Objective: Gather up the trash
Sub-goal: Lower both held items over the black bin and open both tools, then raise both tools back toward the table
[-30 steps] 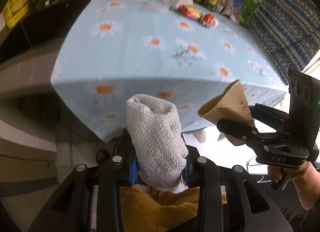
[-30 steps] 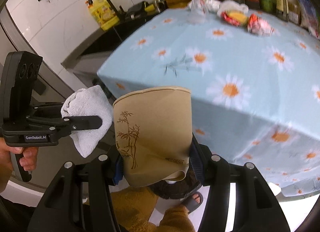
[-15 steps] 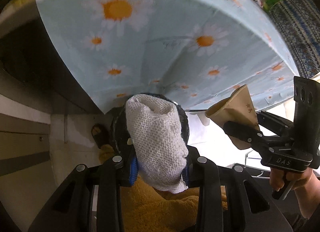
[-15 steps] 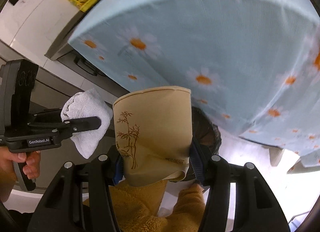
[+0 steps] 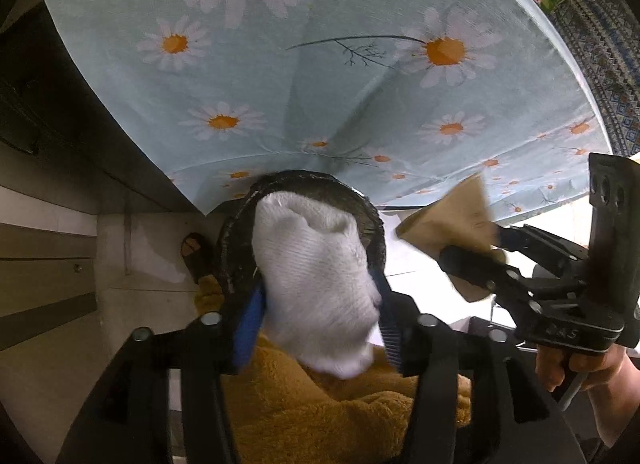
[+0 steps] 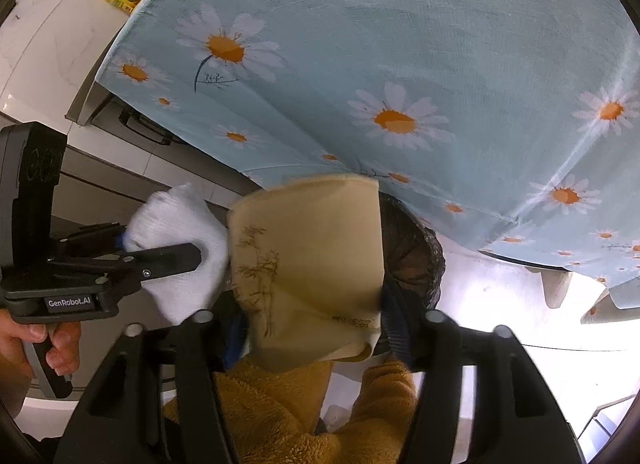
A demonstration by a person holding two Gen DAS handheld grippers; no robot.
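Observation:
A crumpled white paper towel [image 5: 312, 276] lies between the blue pads of my left gripper [image 5: 318, 320], whose jaws are opening; the wad looks blurred and loose. A flattened tan paper cup [image 6: 308, 260] with a bamboo print sits between the fingers of my right gripper [image 6: 316, 324], whose jaws are opening too. Both grippers point steeply down over a bin lined with a black bag [image 5: 304, 180], whose rim shows behind the cup [image 6: 424, 256]. Each gripper appears in the other's view: the left gripper [image 6: 160, 248] beside the cup, the right gripper [image 5: 474, 248] to the right of the towel.
A light blue daisy tablecloth [image 5: 360, 84] hangs over the table edge just beyond the bin. An orange fleece garment [image 5: 320, 416] of the person fills the space below. A sandalled foot [image 5: 194, 252] rests on the pale floor at left. Grey cabinets [image 6: 120, 168] stand to the left.
Both grippers sank from table height to below the tablecloth's edge, over the bin. Their fingers have spread apart, and the towel and the cup now look blurred and loose.

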